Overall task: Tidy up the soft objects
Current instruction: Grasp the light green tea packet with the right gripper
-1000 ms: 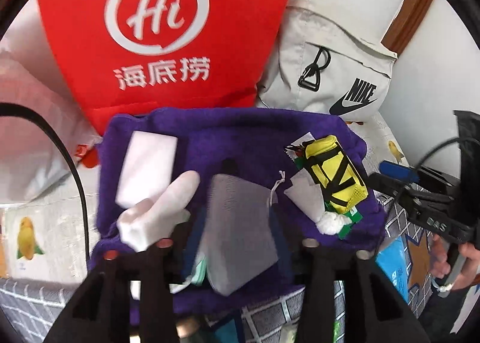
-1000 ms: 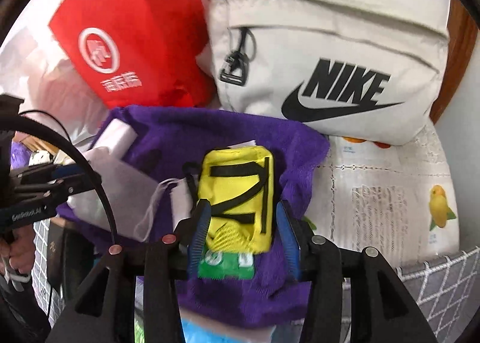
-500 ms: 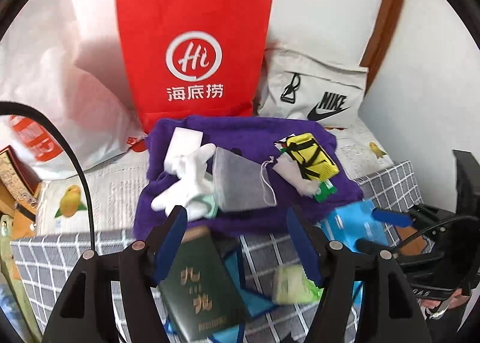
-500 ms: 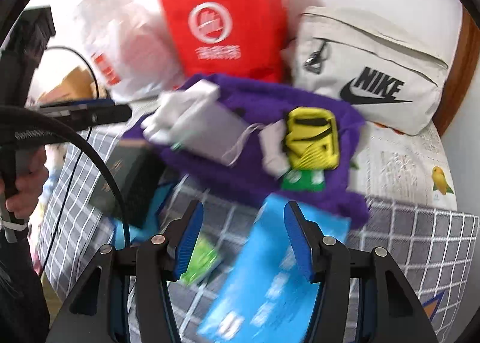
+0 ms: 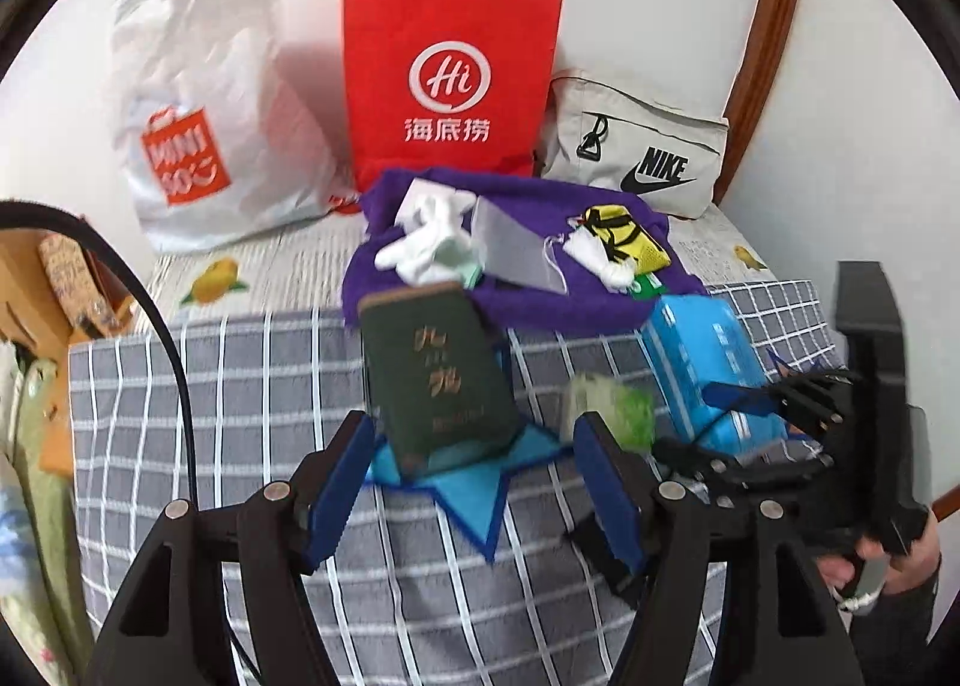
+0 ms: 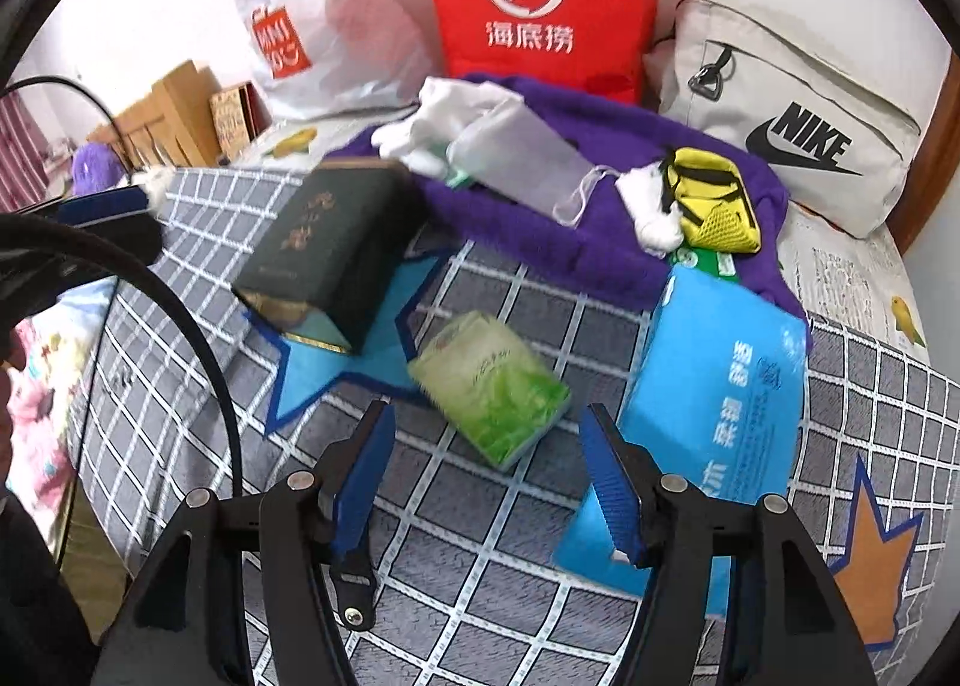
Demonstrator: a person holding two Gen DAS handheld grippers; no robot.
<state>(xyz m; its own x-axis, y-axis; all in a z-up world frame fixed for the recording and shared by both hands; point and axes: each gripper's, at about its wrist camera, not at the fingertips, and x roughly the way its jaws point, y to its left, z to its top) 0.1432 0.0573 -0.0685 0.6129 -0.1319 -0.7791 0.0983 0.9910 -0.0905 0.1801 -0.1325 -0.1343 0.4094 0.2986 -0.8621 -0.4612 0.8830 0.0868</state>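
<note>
So this was a bed [image 6: 480,512] with a grey checked cover, pushed against a white wall with bags lined up along the back. The soft stuff sat on a purple towel [image 5: 600,302] near the wall: white socks [image 5: 429,242], a grey pouch [image 5: 510,245] with a drawstring, and a little yellow pouch [image 6: 714,200] with black straps. All of it looked light and floppy, so I'd guess it would sag when lifted. Best bet was probably pinching the socks at the bunched middle and the yellow pouch across its body, not by a strap.

Closer in lay the stiffer things: a dark green box [image 6: 330,242] with gold characters I couldn't read, a green packet [image 6: 492,386], and a blue pack [image 6: 720,386] with Chinese print.

Labels: the red bag [image 5: 450,80] said "Hi" over 海底捞, the white bag [image 5: 198,128] said MINISO, and the beige bag [image 6: 798,134] said NIKE.

The left gripper [image 5: 474,482] and right gripper [image 6: 489,476] both had their jaws apart with nothing between them. They had just been opening.
</note>
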